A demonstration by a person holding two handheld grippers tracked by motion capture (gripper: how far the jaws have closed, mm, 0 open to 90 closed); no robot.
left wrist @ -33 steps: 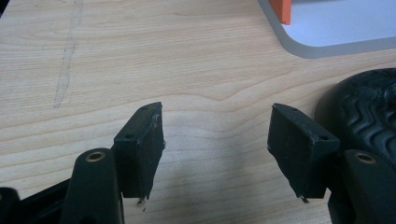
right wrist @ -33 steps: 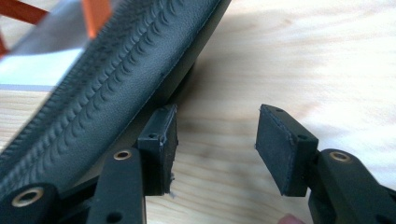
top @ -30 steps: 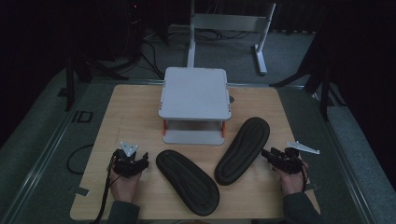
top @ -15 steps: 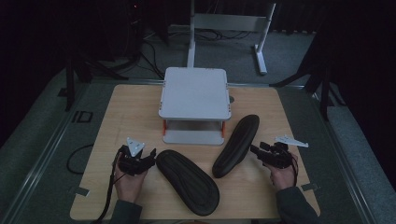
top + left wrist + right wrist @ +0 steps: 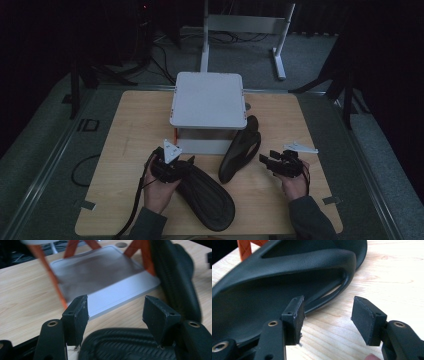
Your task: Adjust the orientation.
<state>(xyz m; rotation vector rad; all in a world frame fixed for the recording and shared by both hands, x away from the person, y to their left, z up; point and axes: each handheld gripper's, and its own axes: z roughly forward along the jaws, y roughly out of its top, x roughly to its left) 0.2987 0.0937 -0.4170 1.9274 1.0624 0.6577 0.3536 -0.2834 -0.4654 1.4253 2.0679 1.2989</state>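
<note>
Two black sandals lie on the wooden table [image 5: 135, 125]. One sandal [image 5: 207, 192] rests sole up at the front centre, and its ribbed sole [image 5: 125, 346] lies just under my left gripper [image 5: 116, 305]. That left gripper [image 5: 187, 161] is open over the sandal's near end. The other sandal [image 5: 240, 150] stands tipped on its edge beside the stand, showing its strap and footbed [image 5: 287, 277]. My right gripper [image 5: 262, 159] is open just right of it, with the left jaw of the right gripper [image 5: 328, 305] close to the sandal's rim.
A white two-level stand [image 5: 207, 100] with orange legs [image 5: 47, 267] sits at the table's middle back; its base plate [image 5: 100, 277] lies ahead of the left gripper. A metal frame [image 5: 240, 25] and cables lie on the floor beyond.
The right gripper moved left and the right sandal went from lying flat to standing on its edge nearer the stand. The left gripper moved right over the other sandal's end.
</note>
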